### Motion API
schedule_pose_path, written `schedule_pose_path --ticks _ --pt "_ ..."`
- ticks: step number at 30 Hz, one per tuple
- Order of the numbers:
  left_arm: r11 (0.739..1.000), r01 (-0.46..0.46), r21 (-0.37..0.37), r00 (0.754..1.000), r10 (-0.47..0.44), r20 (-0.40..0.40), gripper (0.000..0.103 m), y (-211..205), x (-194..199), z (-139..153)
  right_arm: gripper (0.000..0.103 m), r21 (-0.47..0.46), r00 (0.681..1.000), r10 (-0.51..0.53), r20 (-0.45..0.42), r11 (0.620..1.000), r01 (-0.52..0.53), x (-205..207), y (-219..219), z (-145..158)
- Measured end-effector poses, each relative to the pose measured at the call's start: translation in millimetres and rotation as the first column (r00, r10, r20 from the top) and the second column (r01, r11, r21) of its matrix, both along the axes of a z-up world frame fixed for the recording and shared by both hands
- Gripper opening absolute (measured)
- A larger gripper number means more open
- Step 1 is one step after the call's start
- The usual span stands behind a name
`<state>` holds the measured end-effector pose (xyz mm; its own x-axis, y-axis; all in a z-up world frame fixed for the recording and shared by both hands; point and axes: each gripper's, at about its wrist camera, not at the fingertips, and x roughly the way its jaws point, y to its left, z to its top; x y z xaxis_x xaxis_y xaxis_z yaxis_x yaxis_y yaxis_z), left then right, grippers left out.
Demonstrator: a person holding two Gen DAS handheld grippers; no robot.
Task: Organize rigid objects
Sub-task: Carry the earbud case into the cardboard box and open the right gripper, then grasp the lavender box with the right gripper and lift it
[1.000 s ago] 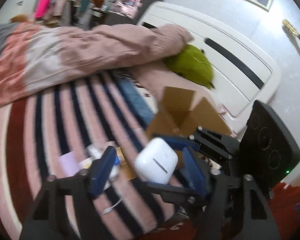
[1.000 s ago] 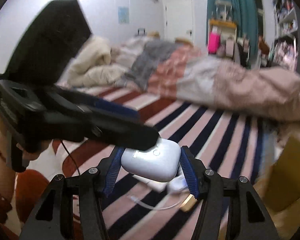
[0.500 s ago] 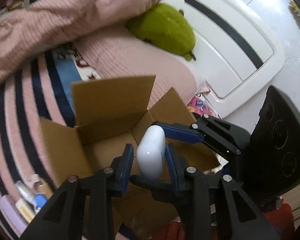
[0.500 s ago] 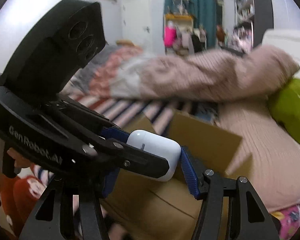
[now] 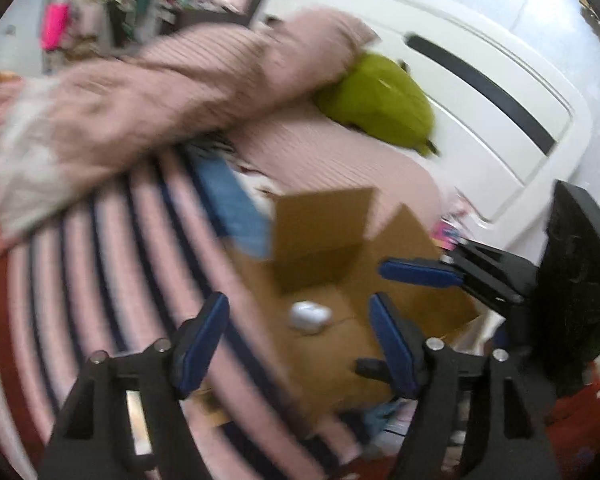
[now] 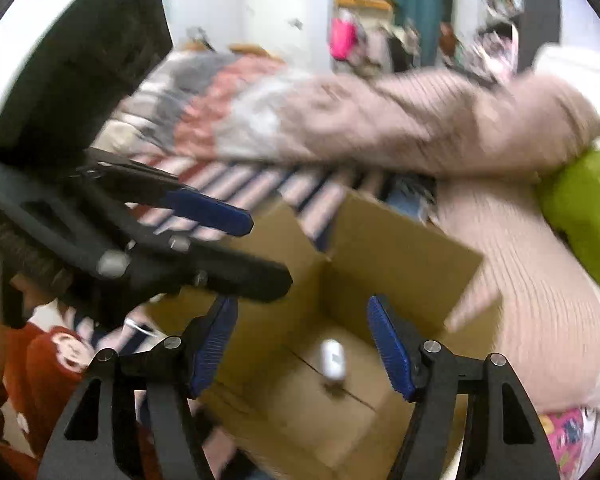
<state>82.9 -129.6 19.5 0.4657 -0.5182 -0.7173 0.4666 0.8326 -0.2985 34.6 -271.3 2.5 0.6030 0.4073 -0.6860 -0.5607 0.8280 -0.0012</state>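
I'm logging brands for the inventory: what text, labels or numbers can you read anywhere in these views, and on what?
None can be read.
White case in the cardboard box: a mark, too blurred to read.
Pink printed fabric: pattern only, no legible words.
Both tongs: no visible lettering.

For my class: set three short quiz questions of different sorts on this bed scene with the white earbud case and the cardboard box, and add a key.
1. True or false: the white earbud case lies on the floor of the cardboard box.
2. Multiple choice: the left gripper is A) shut on the case, B) open, C) out of view.
3. Fill in: beyond the box, by the white headboard, lies a ____ plush toy.

Key: 1 true; 2 B; 3 green. The right gripper is open too.
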Motion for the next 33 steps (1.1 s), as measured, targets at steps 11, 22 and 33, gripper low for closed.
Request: schedule_pose_path --ticks 11,22,33 --pt "0.929 -0.365 0.060 0.928 0.358 0.105 0.082 180 -60 -42 0.068 0.126 0.933 0.351 -0.081 0.932 -0.340 -35 160 -33" --pt "0.886 -0.456 0.078 0.889 0.452 0.071 0.082 234 -64 -111 0.068 0.064 0.946 0.219 -0.237 0.976 -0.210 6 248 -134" --pt "0.886 -0.457 0.084 0.889 0.453 0.065 0.082 241 -76 -106 0.066 0.102 0.957 0.133 -0.257 0.989 -0.110 23 248 -149"
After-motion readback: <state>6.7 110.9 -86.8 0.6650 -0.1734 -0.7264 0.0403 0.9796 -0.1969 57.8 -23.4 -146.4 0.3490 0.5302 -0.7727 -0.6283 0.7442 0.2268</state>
